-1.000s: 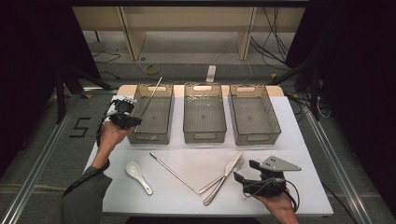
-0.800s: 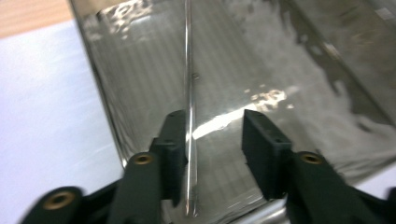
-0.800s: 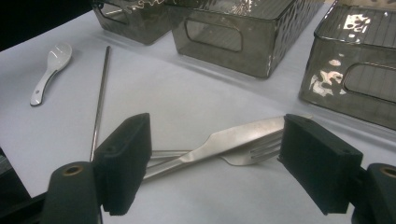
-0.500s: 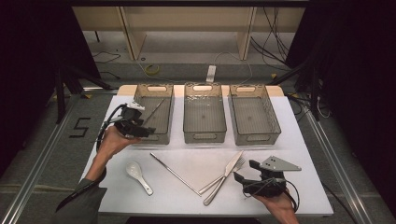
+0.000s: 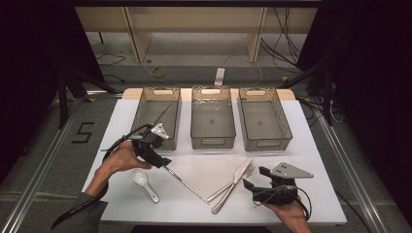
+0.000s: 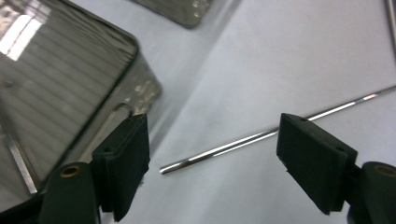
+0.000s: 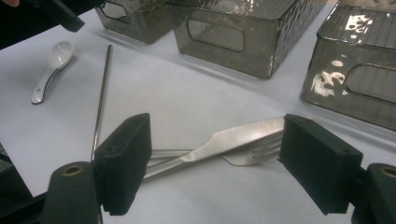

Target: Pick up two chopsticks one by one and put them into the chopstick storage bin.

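Observation:
A metal chopstick (image 5: 163,113) leans inside the left bin (image 5: 141,115). A second chopstick (image 5: 187,183) lies on the white table. My left gripper (image 5: 162,162) hovers over its near end. In the left gripper view that chopstick (image 6: 280,129) lies on the table below the gap of my left gripper (image 6: 215,161), whose jaws have just been opening and stand wide with nothing held. My right gripper (image 5: 254,179) rests open at the front right. In the right gripper view my right gripper (image 7: 215,163) frames a knife (image 7: 233,138) crossed over a fork (image 7: 254,154).
A white ceramic spoon (image 5: 144,182) lies near the left hand. The middle bin (image 5: 213,141) and right bin (image 5: 266,141) stand in a row with the left one at the table's back. A cable trails from each gripper.
The left gripper let go of the chopstick, which now leans in the left bin. It opened wide and drew back from the bin toward the front, over the second chopstick. The right gripper stayed put.

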`<state>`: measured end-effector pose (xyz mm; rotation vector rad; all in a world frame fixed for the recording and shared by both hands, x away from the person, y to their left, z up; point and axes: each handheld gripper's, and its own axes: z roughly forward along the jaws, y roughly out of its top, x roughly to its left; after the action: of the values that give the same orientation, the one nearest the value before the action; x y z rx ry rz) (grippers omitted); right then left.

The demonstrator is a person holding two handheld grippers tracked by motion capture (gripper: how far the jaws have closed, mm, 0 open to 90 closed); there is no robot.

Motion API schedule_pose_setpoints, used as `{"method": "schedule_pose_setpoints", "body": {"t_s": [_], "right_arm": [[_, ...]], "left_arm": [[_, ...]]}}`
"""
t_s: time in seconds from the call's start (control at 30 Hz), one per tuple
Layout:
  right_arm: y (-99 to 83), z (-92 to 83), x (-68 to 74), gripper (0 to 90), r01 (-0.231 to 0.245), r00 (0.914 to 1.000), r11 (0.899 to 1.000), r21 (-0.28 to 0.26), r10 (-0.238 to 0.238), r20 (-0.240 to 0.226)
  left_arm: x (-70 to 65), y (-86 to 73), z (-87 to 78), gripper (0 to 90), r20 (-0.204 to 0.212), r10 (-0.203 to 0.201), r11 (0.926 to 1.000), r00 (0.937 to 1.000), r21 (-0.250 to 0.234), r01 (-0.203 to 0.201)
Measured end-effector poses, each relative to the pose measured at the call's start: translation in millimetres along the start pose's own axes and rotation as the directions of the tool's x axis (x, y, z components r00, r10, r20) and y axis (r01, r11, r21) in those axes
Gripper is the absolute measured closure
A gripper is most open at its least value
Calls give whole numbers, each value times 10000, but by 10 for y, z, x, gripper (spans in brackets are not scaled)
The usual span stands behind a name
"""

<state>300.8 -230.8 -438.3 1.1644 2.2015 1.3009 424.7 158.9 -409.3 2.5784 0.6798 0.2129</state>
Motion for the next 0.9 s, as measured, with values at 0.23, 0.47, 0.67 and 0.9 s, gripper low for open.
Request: {"method": "schedule_pose_setpoints", "body": {"t_s": [0.23, 0.47, 0.67, 0.9], "right_arm": [[-2, -2, 1, 258, 6, 10000, 10000, 0, -6, -2], [-2, -1, -2, 259, -3, 10000, 10000, 21, 3, 14], [-2, 11, -3, 259, 27, 10000, 10000, 45, -27, -2], [-3, 10, -3, 259, 26, 10000, 10000, 42, -26, 3]], "left_arm": [[-130, 46, 127, 223, 305, 749, 9955, 9967, 566, -766], [-192, 50, 306, 232, 562, 1110, 9848, 9922, 1278, -1174], [-201, 41, 409, 226, 664, 1106, 9817, 9916, 1485, -1195], [-241, 42, 490, 236, 724, 1545, 9687, 9853, 1850, -1655]]}}
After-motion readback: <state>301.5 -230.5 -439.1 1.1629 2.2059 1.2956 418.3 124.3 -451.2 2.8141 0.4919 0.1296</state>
